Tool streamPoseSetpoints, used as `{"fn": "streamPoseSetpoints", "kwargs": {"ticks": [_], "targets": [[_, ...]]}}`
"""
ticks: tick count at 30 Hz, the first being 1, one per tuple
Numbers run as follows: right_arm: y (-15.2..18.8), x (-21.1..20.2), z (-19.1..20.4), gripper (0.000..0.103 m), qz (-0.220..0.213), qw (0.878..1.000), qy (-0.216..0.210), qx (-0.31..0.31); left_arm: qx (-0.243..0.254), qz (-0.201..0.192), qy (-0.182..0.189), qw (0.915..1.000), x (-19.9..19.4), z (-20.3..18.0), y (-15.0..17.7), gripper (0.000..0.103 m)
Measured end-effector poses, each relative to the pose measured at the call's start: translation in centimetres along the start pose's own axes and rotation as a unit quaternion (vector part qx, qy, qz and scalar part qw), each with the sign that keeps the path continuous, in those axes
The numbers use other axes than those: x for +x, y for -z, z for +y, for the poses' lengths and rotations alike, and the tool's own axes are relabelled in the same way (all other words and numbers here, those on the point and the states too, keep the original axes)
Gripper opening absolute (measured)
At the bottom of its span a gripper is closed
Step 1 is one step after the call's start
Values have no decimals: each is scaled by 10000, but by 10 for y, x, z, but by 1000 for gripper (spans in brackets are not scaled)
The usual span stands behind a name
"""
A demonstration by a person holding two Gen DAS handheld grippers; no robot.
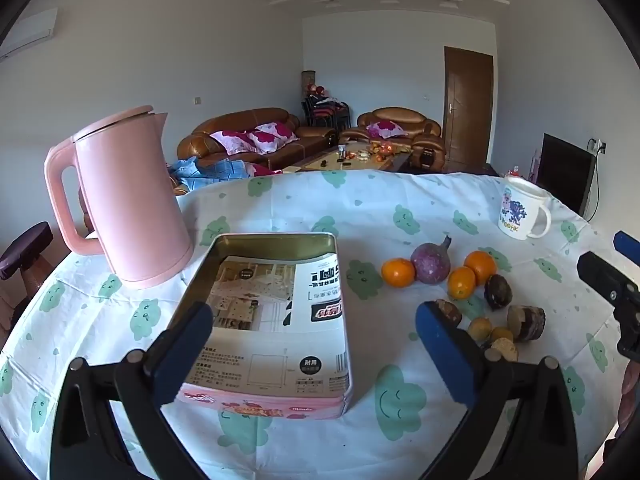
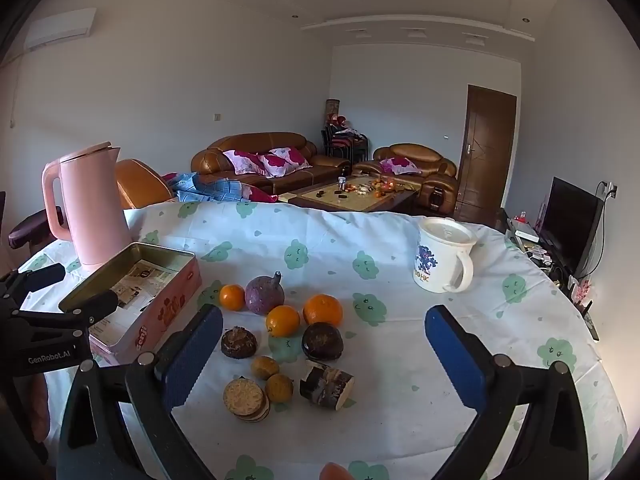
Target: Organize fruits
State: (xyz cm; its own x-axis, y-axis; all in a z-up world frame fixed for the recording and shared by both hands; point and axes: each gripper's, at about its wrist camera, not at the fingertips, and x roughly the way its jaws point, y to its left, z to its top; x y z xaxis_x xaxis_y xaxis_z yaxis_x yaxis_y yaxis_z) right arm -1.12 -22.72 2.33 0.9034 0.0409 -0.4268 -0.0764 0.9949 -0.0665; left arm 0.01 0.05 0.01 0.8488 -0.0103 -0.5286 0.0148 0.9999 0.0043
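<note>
My left gripper [image 1: 312,344] has its jaws spread wide, and the open tin box [image 1: 276,316] lies between them. My right gripper [image 2: 324,352] is spread too, holding nothing; 3 oranges [image 2: 283,321] and the purple fruit [image 2: 264,294] lie just ahead, between its jaws.

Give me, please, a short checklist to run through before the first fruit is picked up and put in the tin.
1. Left gripper open and empty: ok.
2. Right gripper open and empty: ok.
3. Tin lid off, ready to receive: ok.
4. Fruits in it already: none, only a printed paper: ok.
5. Oranges free to grasp: not ok, they touch the purple fruit.
6. Kettle clear of the tin: ok.
</note>
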Motion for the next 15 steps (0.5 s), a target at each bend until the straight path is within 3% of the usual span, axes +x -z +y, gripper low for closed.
{"fn": "streamPoseSetpoints", "kwargs": {"ticks": [15], "targets": [[12, 8, -7, 102, 154, 9997, -49, 155, 200, -174, -206, 9994, 0, -4, -1, 103]]}}
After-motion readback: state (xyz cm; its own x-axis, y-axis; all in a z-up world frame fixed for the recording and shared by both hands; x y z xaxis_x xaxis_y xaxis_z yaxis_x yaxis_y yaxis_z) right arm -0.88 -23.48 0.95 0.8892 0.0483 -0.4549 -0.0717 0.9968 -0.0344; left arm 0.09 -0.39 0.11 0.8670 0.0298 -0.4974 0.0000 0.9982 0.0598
